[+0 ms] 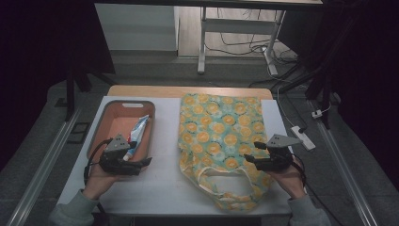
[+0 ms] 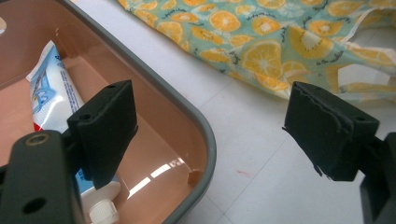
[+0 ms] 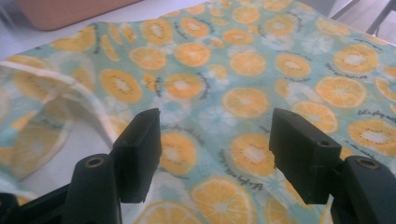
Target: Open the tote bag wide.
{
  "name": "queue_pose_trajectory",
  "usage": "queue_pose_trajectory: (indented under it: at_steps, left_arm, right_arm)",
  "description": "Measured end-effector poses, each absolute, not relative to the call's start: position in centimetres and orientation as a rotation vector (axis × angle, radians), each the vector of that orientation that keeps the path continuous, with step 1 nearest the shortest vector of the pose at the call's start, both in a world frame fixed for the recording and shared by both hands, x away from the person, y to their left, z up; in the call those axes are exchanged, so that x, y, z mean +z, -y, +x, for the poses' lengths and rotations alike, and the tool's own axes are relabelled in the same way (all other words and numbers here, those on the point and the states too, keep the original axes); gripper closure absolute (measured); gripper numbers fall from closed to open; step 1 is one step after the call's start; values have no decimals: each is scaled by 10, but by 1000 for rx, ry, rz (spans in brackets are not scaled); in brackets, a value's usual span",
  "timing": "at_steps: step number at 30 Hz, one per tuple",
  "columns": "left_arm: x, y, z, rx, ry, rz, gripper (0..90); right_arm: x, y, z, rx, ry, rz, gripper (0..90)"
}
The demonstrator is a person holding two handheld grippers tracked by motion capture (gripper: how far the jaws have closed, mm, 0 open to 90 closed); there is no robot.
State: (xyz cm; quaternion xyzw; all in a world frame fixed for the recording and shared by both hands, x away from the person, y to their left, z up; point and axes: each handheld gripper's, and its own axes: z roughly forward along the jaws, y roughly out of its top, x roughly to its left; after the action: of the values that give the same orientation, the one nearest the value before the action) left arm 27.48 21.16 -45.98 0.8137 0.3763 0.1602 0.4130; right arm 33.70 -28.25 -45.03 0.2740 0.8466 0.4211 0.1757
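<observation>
A pink tray with a grey rim lies at the left of the white table, and a white and blue toothpaste tube lies inside it. A teal cloth bag printed with orange slices is spread flat at the right, its handles towards me. My left gripper hovers at the tray's near right corner. It is open and holds nothing, one jaw over the tray near the tube, the other over bare table. My right gripper is open just above the bag's near right part.
The white table has a bare strip between tray and bag. Its wooden far edge and near edge are close to both. A power strip and cables lie on the floor at the right, beyond a desk frame.
</observation>
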Motion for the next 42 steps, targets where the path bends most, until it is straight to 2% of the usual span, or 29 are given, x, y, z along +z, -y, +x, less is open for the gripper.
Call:
queue_pose_trajectory:
  at_steps: [5,10,15,19,27,36,39,41,42]
  left_arm:
    - [-460,-209,273,411,-939,2060,174]
    - [-459,-207,271,418,-928,2061,175]
    - [-458,-203,271,415,-913,2070,180]
    - [-455,-186,271,387,-843,2090,188]
    - [-467,-132,283,252,-707,2190,194]
    - [-477,-113,292,205,-689,2211,201]
    - [-477,-112,293,208,-684,2206,205]
    - [-477,-112,293,207,-684,2202,206]
    - [-477,-112,294,208,-683,2205,206]
  right_arm:
    - [-441,273,329,1163,-2437,749,338]
    - [-432,256,322,966,-2548,637,319]
    - [-434,260,322,913,-2594,655,327]
    - [-436,270,316,910,-2611,699,326]
    - [-445,284,293,959,-2660,768,277]
    - [-460,285,274,883,-2714,722,258]
    - [-472,285,277,802,-2721,744,318]
    - [-475,286,280,778,-2719,751,459]
    - [-475,286,280,778,-2719,751,459]
